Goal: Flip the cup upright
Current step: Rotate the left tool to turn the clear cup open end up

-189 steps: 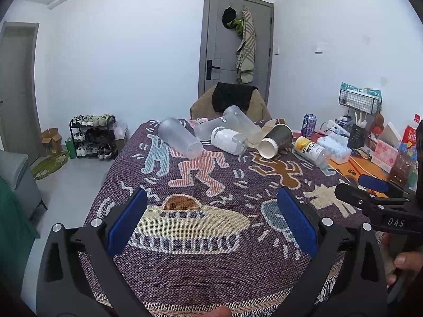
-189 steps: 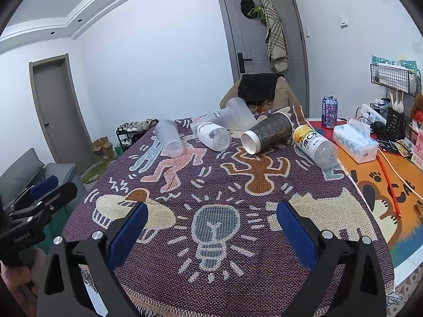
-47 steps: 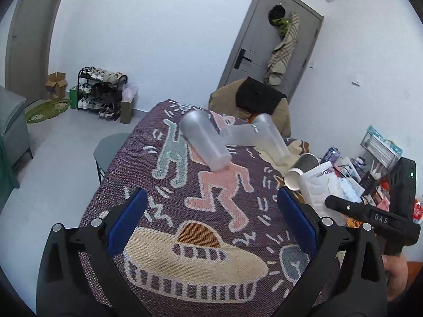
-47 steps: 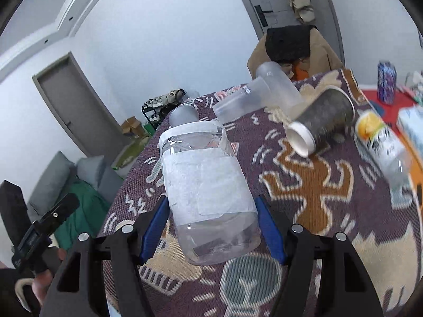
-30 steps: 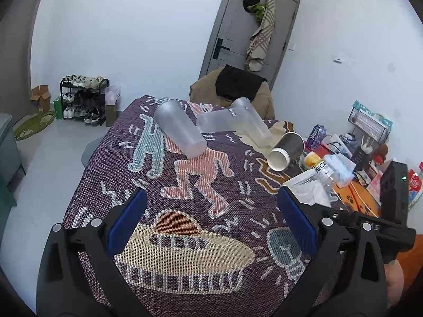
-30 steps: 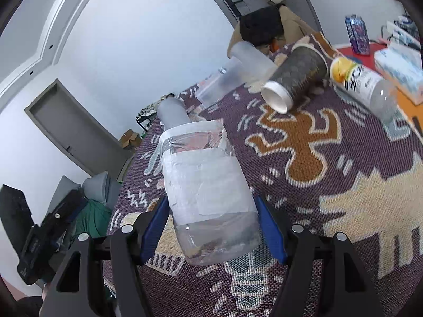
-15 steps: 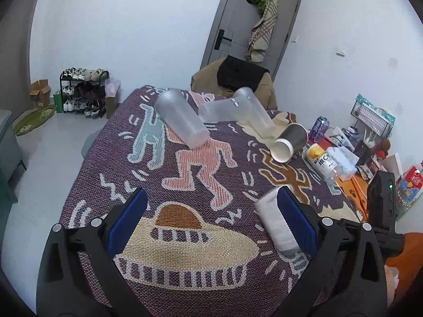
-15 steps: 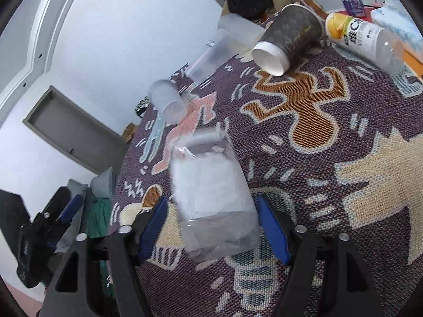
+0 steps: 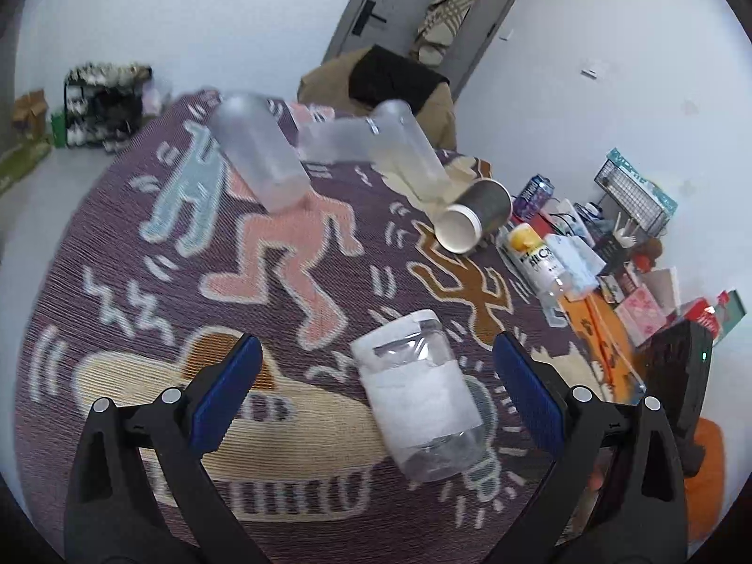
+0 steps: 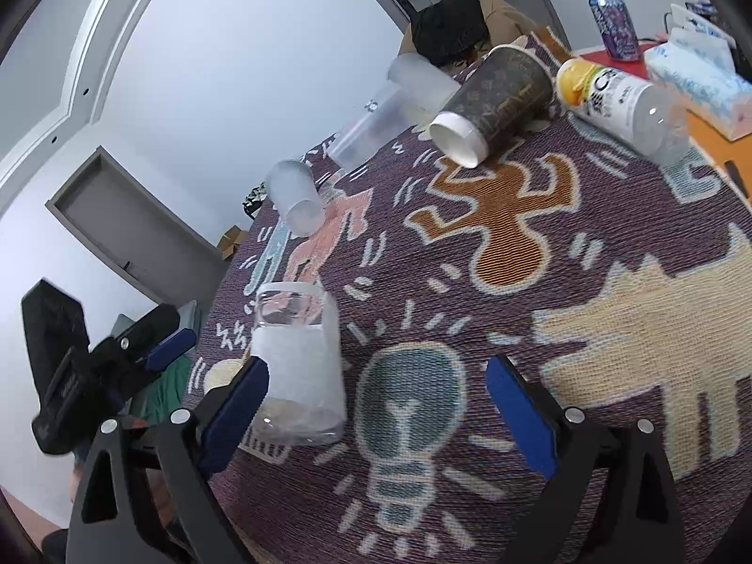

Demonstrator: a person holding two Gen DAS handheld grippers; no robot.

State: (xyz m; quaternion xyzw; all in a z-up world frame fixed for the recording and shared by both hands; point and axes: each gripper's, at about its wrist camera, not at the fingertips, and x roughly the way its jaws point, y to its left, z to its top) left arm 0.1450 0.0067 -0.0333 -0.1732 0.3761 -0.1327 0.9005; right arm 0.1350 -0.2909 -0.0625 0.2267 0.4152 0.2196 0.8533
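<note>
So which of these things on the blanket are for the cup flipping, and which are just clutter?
Job:
- clear labelled cup, upright
- frosted cup, on its side
- paper cup, on its side
- right gripper, open

Clutter:
- drink bottle
- tissue pack
- can

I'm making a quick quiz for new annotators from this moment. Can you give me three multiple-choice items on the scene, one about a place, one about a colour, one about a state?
1. Where does the clear cup with the white label stand?
A. on the patterned cloth, near the grippers
B. inside the wire basket
C. on the floor

2. What colour are the gripper pads?
A. red
B. blue
C. green

3. How is the dark paper cup?
A. upright
B. stacked in another cup
C. lying on its side

Answers: 1 A, it stands on the cloth beside the light-bulb drawing; 2 B, both wrist views show blue pads; 3 C, its white rim faces sideways along the cloth.
</note>
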